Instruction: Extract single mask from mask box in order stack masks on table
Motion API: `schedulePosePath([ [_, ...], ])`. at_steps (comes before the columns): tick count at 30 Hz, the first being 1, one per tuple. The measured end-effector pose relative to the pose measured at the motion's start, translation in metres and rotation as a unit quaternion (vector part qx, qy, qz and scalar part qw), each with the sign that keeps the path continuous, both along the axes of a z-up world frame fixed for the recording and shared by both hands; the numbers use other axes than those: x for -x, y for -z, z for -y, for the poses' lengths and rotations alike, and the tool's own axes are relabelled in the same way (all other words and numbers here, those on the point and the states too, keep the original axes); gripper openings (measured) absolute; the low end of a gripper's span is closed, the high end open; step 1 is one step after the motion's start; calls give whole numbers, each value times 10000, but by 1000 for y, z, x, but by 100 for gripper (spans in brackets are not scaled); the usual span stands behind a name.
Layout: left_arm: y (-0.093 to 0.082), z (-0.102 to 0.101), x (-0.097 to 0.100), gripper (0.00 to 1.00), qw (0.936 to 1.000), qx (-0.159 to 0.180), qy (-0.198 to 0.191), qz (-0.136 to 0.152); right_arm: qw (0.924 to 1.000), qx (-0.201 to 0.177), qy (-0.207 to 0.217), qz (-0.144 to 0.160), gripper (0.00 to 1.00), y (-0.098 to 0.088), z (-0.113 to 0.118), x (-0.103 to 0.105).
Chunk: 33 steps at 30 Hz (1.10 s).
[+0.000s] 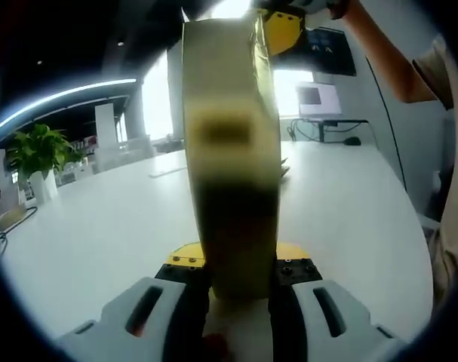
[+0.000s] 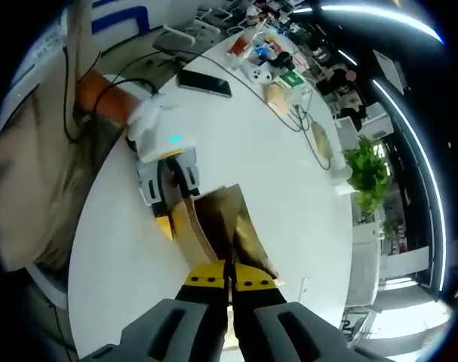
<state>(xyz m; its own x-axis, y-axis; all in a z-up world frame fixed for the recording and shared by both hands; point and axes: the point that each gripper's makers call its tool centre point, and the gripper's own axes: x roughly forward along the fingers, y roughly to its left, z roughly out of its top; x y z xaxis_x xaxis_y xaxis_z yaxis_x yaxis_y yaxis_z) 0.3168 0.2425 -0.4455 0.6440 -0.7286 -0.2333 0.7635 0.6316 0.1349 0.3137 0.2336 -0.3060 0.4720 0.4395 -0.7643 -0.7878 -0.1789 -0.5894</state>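
Left gripper: jaws clamped on tan cardboard mask box, held upright above white tabletop | Right gripper: yellow-tipped jaws pressed together at box's top edge; whether a mask is pinched, cannot tell | Right gripper view: box held by left gripper | Potted green plant at table's far edge

No readable text or labels.

Mask box: tan-brown cardboard, plain.
Surface: white, unpatterned.
Left tool: pale grey body, black jaws, yellow tips.
Right tool: yellow tips.
Plant: green leaves, white pot.
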Motion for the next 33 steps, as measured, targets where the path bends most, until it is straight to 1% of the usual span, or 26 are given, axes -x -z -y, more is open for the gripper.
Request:
schedulePosePath([
  [4, 0, 0, 0, 20, 10000, -19, 20, 24, 10000, 78, -5, -8, 0, 1, 0, 0],
  [10, 0, 1, 0, 20, 9999, -72, 48, 87, 9997, 208, -126, 87, 0, 1, -2, -1],
  [12, 0, 1, 0, 20, 9999, -68, 50, 83, 9996, 206, -137, 107, 0, 0, -3, -2],
  [15, 1, 1, -1, 20, 9999, -78, 59, 105, 9996, 114, -132, 211, 1, -7, -6, -6],
  [19, 1, 2, 0, 20, 9999, -77, 71, 89, 9997, 145, -135, 138, 0, -5, -5, -5],
  [23, 2, 1, 0, 20, 9999, -62, 61, 64, 9995, 193, -196, -130, 0, -1, -4, 2],
  [26, 1, 2, 0, 20, 9999, -71, 83, 111, 9992, 275, -251, -145, 0, 3, -5, 3],
  [28, 1, 4, 2, 20, 9997, -119, 116, 166, 9982, 442, -325, -237, 0, 12, -3, 6],
  [33, 1, 3, 0, 20, 9998, -111, 106, 150, 9985, 423, -289, -209, 0, 15, -6, 3],
])
